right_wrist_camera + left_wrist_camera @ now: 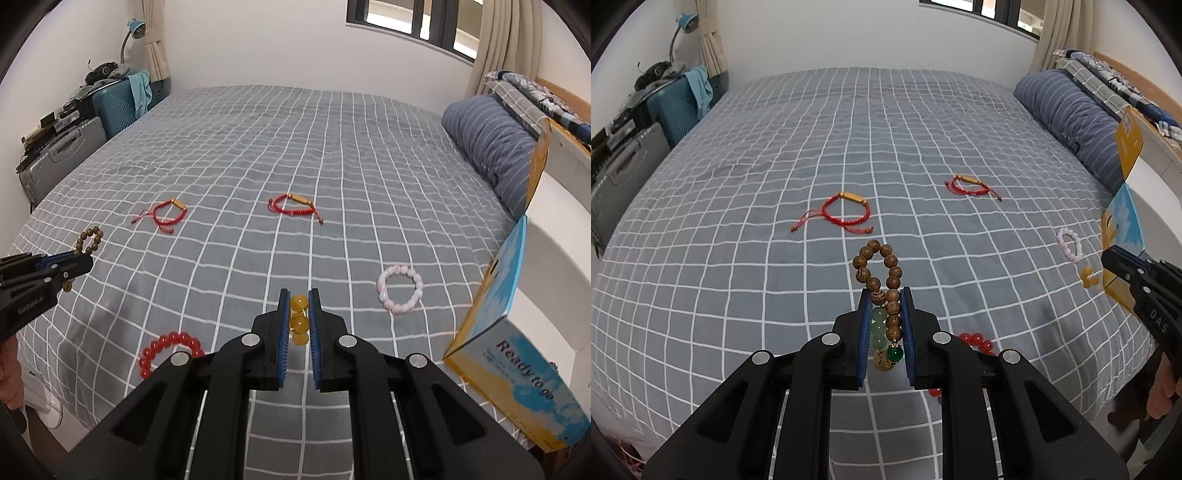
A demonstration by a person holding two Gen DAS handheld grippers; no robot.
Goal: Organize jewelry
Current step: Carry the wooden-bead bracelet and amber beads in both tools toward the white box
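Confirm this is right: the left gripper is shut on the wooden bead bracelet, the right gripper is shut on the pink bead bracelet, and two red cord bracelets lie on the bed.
Not quite. The right gripper is shut on the amber bead bracelet, as the right wrist view shows; the pink bead bracelet lies untouched on the bed. The left gripper does hold the wooden bead bracelet, and two red cord bracelets lie there.

- "Ready to go" reads across the blue-and-yellow box (517, 373).
- "DAS" shows on the right gripper (1106, 254).
- Left gripper (83, 258) lettering: too blurred.

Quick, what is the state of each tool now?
Left tool: closed on the wooden bead bracelet.
Right tool: closed on the amber bead bracelet.
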